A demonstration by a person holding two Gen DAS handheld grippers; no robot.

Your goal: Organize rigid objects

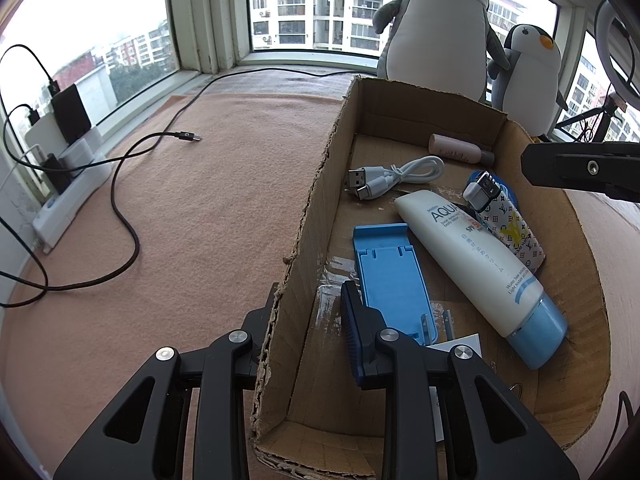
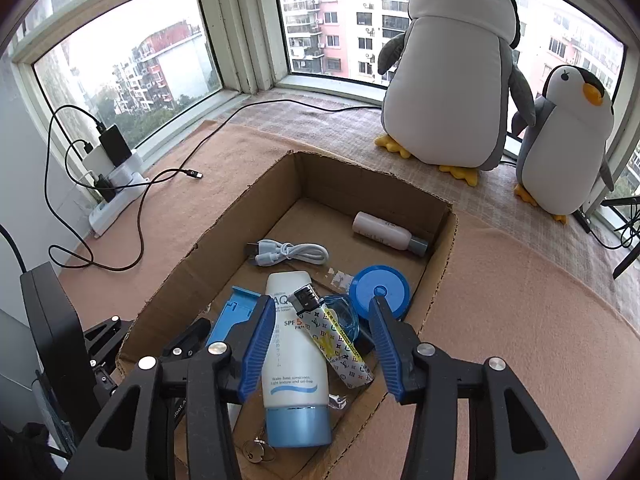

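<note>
A shallow cardboard box (image 1: 320, 184) (image 2: 444, 248) sits on a peach cloth. Inside lie a white and blue sunscreen tube (image 1: 476, 264) (image 2: 294, 364), a patterned lighter (image 1: 508, 224) (image 2: 336, 344), a blue plastic phone stand (image 1: 390, 276) (image 2: 230, 316), a white USB cable (image 1: 394, 176) (image 2: 290, 254), a small pink bottle (image 1: 460, 148) (image 2: 386, 234) and a round blue lid (image 2: 386, 286). My left gripper (image 1: 310, 312) is open and straddles the box's left wall. My right gripper (image 2: 320, 344) is open above the tube and lighter, holding nothing.
Two plush penguins (image 2: 456, 68) (image 2: 568, 144) stand by the window behind the box. A black cable (image 1: 132, 184) runs across the cloth to a power strip (image 1: 68, 184) at the left wall. A key (image 2: 256, 450) lies at the box's near end.
</note>
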